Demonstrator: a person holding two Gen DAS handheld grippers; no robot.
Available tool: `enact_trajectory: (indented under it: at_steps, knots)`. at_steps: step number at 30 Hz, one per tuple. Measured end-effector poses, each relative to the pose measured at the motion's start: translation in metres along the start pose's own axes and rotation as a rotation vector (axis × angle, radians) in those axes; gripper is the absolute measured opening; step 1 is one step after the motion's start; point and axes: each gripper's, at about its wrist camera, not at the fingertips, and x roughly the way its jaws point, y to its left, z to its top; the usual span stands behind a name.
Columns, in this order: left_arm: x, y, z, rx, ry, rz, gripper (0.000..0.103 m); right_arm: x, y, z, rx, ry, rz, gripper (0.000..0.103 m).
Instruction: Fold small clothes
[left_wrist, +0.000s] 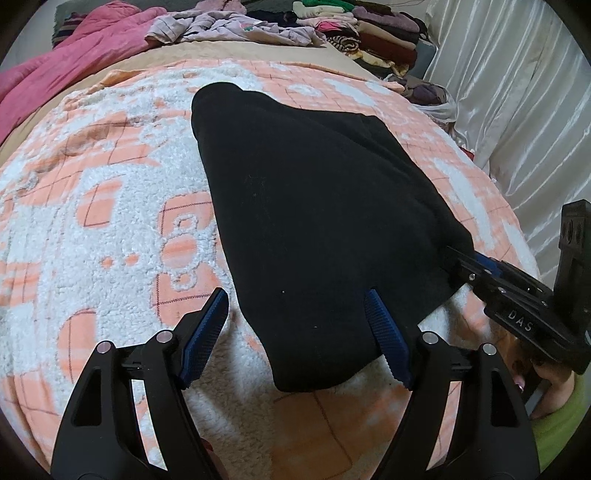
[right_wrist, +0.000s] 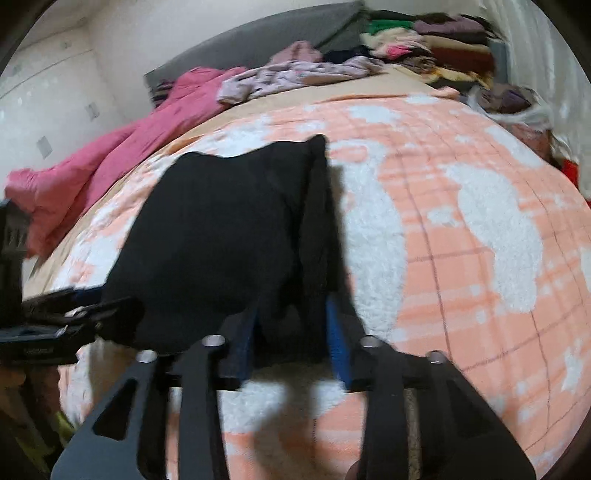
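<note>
A black garment lies folded on the orange-and-white blanket; it also shows in the right wrist view. My left gripper is open, its blue pads on either side of the garment's near corner, one pad resting on the cloth. My right gripper has its blue pads a small gap apart around the garment's near right edge, and the cloth sits between them. It shows in the left wrist view at the garment's right corner. The right wrist view is blurred.
A pink quilt lies at the far left of the bed. A lilac garment and a pile of folded clothes lie at the far end. A white curtain hangs on the right.
</note>
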Motion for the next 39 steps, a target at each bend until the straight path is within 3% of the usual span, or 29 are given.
enact_trajectory:
  at_steps: [12,14,22,25,30,32,39]
  knots:
    - [-0.002,0.003,0.0,-0.014,0.004,-0.003,0.07,-0.005,0.004,0.002,0.039,0.0,-0.002,0.052]
    - [-0.004,0.004,0.0,-0.016,0.004,-0.004,0.07,-0.007,0.004,0.002,0.038,-0.001,-0.024,0.06]
    - [-0.008,0.007,-0.001,-0.028,0.002,-0.006,0.07,-0.014,0.004,0.001,0.033,0.012,-0.042,0.067]
    - [-0.014,0.008,0.0,-0.029,-0.01,0.002,0.071,-0.026,0.007,0.001,0.024,-0.022,-0.05,0.078]
    - [-0.031,0.011,0.001,-0.037,-0.044,0.012,0.084,-0.05,0.012,0.005,0.014,-0.093,-0.045,0.095]
    - [-0.04,0.012,0.001,-0.035,-0.069,0.025,0.093,-0.06,0.017,0.005,-0.001,-0.121,-0.045,0.096]
    - [-0.071,0.014,-0.006,-0.037,-0.151,0.086,0.093,-0.087,0.036,0.001,-0.055,-0.194,-0.057,0.098]
